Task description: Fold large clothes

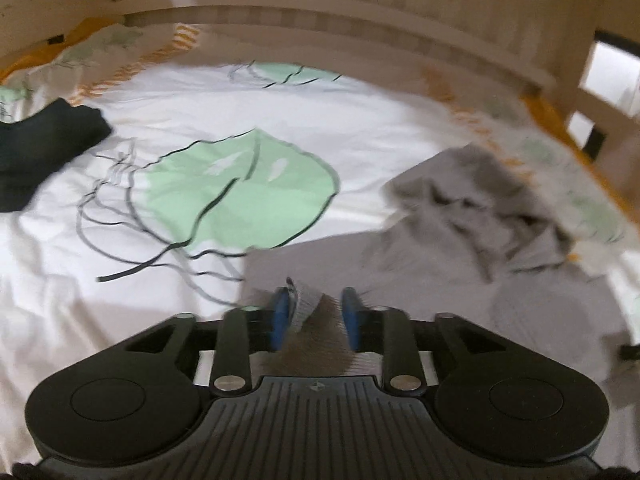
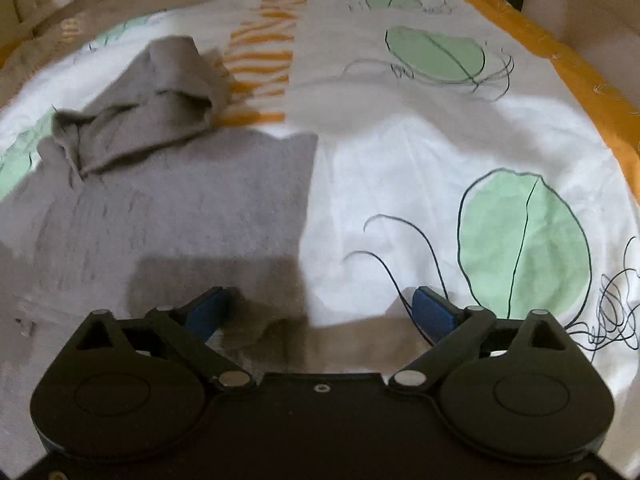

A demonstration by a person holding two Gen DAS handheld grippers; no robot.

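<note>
grey hoodie [image 2: 180, 208] lies partly folded on my leaf-print bedspread [image 2: 400, 184], its hood [image 1: 480, 204] bunched at the far end. my left gripper [image 1: 316, 314] is slightly parted, a ribbed cuff loose between its pads; my right gripper [image 2: 320, 312] gapes wide over the near right corner, holding nothing

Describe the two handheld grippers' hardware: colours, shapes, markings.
Both match. The left gripper and right gripper have matte black bodies with a round raised disc on each side, black linkage arms on silver pivot pins, and ribbed blue pads on the fingers. The left gripper's centre plate is ribbed with a small emblem; the right's is smooth with one screw. No cables or sleeves visible.
</note>
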